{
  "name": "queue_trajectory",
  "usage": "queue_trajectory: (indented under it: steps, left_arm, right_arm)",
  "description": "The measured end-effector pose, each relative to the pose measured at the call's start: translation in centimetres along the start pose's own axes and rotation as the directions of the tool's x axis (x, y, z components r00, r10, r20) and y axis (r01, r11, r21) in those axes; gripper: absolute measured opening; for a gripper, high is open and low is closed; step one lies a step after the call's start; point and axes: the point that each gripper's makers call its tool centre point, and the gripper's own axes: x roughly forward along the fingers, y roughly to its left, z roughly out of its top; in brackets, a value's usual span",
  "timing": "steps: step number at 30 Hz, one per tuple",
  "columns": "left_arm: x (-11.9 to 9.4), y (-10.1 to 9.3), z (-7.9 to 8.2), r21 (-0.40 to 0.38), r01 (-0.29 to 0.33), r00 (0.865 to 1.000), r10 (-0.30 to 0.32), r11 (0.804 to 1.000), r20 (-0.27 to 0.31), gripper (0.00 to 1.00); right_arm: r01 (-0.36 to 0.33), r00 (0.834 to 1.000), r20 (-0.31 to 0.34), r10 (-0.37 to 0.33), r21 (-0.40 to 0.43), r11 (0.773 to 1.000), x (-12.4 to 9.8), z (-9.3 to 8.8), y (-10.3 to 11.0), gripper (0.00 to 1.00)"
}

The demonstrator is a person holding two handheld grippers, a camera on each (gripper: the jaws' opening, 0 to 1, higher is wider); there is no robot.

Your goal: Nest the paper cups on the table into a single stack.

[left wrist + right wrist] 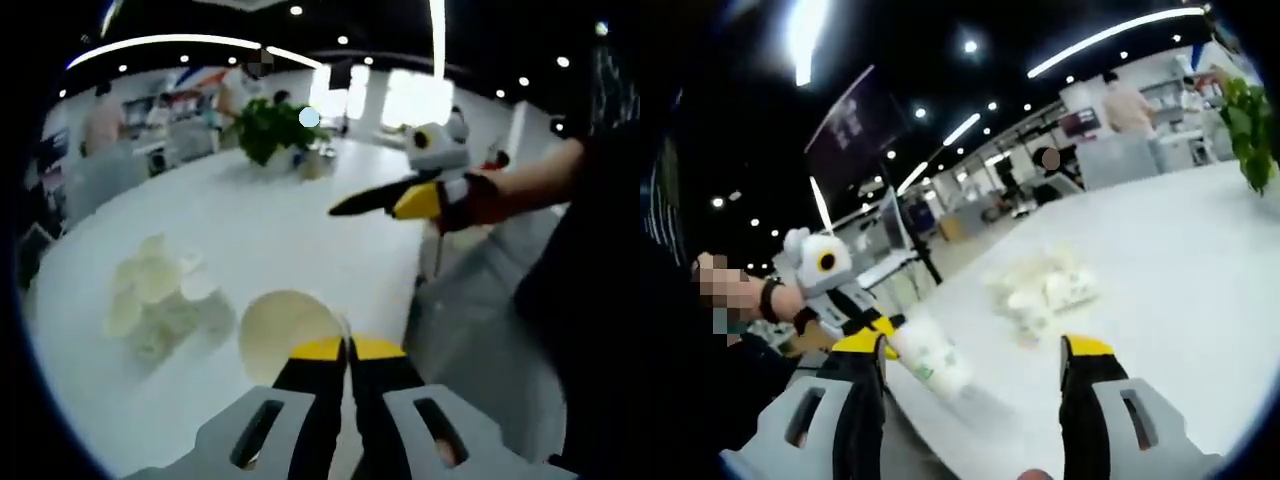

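Observation:
A paper cup (283,332) shows its open mouth just ahead of my left gripper (348,348), whose jaws are shut on its rim. In the right gripper view this same cup (932,366) is held out sideways over the table's near edge by the left gripper (878,328). Several more paper cups (160,295) lie in a loose cluster on the white table (290,220); the cluster (1045,290) is farther out in the right gripper view. My right gripper (975,347) is open and holds nothing. It hovers above the table's right side (372,204).
A potted green plant (268,127) stands at the table's far end, and its leaves (1252,118) show at the right. The table edge (420,290) runs close to the person's arm (530,180). People and shelves are in the background.

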Motion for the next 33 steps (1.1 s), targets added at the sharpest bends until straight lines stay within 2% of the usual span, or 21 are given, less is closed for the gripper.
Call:
queue_trajectory:
  steps: [2,8,12,14,18,20,27,28,30,31,33]
  left_arm:
    - [0.2,0.2,-0.6,-0.006,-0.007,1.0,0.007,1.0,-0.025,0.0]
    - [0.6,0.7,-2.2,0.068,-0.053,0.992,0.061,0.996,-0.109,0.0]
    - [0.9,0.4,-2.8,0.101,-0.052,0.986,0.067,0.993,-0.15,0.0]
    - [1.1,0.4,-3.5,0.178,-0.047,0.979,0.08,0.983,-0.188,0.0]
    - [1.6,-0.4,-4.0,0.329,0.002,0.969,0.08,0.944,-0.235,0.0]
    - [1.7,-1.0,-4.4,0.334,0.036,0.962,0.058,0.942,-0.268,0.0]
    - [0.3,-1.7,-2.8,0.332,0.033,0.959,0.064,0.943,-0.276,0.0]
    - [-0.2,-1.5,-3.0,0.34,0.03,0.951,0.078,0.94,-0.299,0.0]
    - [-0.8,-1.1,-2.9,0.357,0.027,0.947,0.09,0.934,-0.309,0.0]
    - [-1.3,-1.0,-3.1,0.361,0.036,0.937,0.095,0.932,-0.337,0.0]
    - [-1.5,-1.0,-2.9,0.356,0.046,0.935,0.085,0.933,-0.343,0.0]
  right_arm:
    - [0.004,1.0,-0.006,-0.004,0.011,1.0,-0.1,-0.2,-0.1,0.69]
    - [0.014,0.999,-0.032,-0.014,0.005,1.0,-0.2,-1.1,-0.2,0.69]
    - [0.018,0.999,-0.038,-0.018,0.011,1.0,-0.3,-1.4,-0.2,0.69]
    - [0.021,0.999,-0.041,-0.02,0.009,1.0,-0.3,-1.6,-0.3,0.69]
    - [0.024,0.998,-0.051,-0.023,0.007,1.0,-0.4,-1.9,-0.2,0.69]
    - [0.023,0.998,-0.061,-0.023,-0.006,1.0,-0.5,-2.0,-0.2,0.69]
    - [0.032,0.998,-0.052,-0.032,0.001,0.999,-0.8,-1.8,-0.5,0.68]
    - [0.035,0.998,-0.051,-0.034,0.005,0.999,-0.8,-1.8,-0.5,0.68]
    - [0.036,0.998,-0.051,-0.035,0.008,0.999,-0.8,-1.8,-0.5,0.68]
    - [0.035,0.998,-0.051,-0.034,0.01,0.999,-0.8,-1.8,-0.5,0.68]
    - [0.033,0.998,-0.053,-0.033,0.009,0.999,-0.7,-1.9,-0.5,0.68]
